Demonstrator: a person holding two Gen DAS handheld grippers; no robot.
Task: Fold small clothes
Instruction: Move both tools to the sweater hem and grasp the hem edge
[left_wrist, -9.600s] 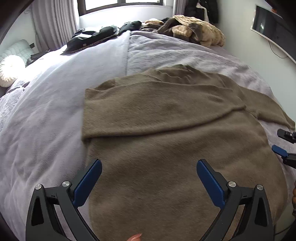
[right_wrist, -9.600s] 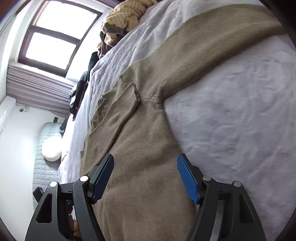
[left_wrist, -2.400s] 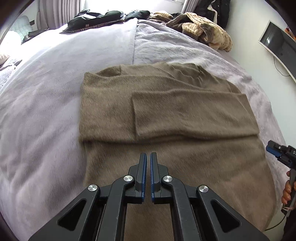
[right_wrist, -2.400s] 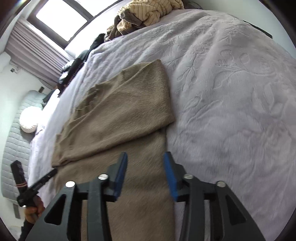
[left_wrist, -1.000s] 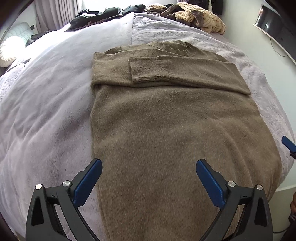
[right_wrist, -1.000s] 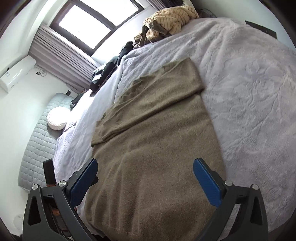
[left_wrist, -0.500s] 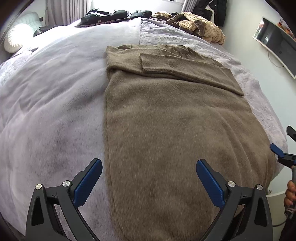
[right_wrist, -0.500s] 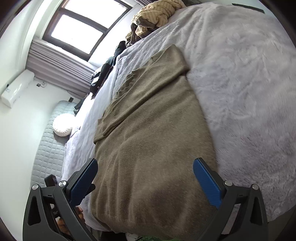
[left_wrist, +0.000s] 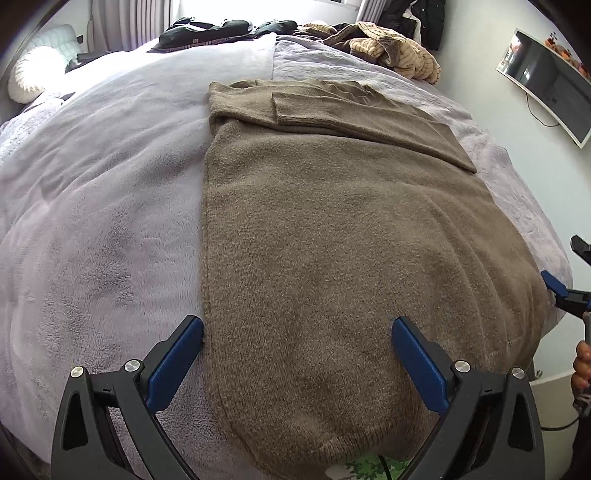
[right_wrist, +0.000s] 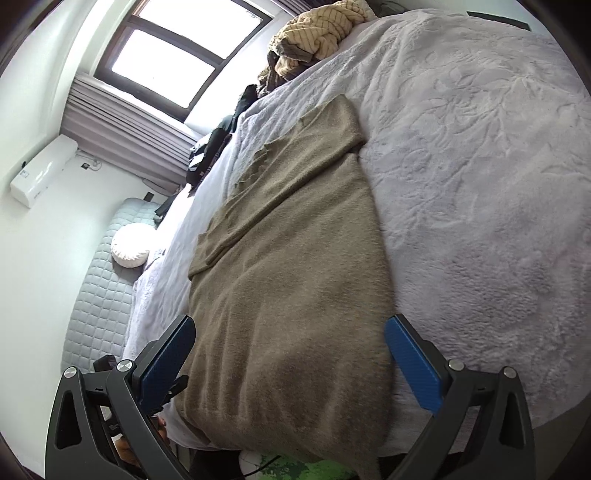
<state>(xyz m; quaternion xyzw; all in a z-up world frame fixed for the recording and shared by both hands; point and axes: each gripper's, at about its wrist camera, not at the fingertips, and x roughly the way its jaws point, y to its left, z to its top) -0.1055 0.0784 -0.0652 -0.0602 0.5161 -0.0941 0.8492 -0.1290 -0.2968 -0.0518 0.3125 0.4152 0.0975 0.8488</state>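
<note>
Brown sweater (left_wrist: 332, 240) spread flat on a lavender bed cover (left_wrist: 103, 192), both sleeves folded across its far end.

The left gripper (left_wrist: 297, 354) is spread wide above the sweater's near hem, gripping nothing; its left finger sits at the left side edge. The right gripper (right_wrist: 290, 354), equally wide and empty, straddles the hem's right corner. Beyond the sweater, a pile of clothes (left_wrist: 388, 48) lies at the bed's far edge.

One brown sweater (left_wrist: 332, 258), two grippers (left_wrist: 295, 354) (right_wrist: 288, 354), one round pillow (right_wrist: 130, 248).
</note>
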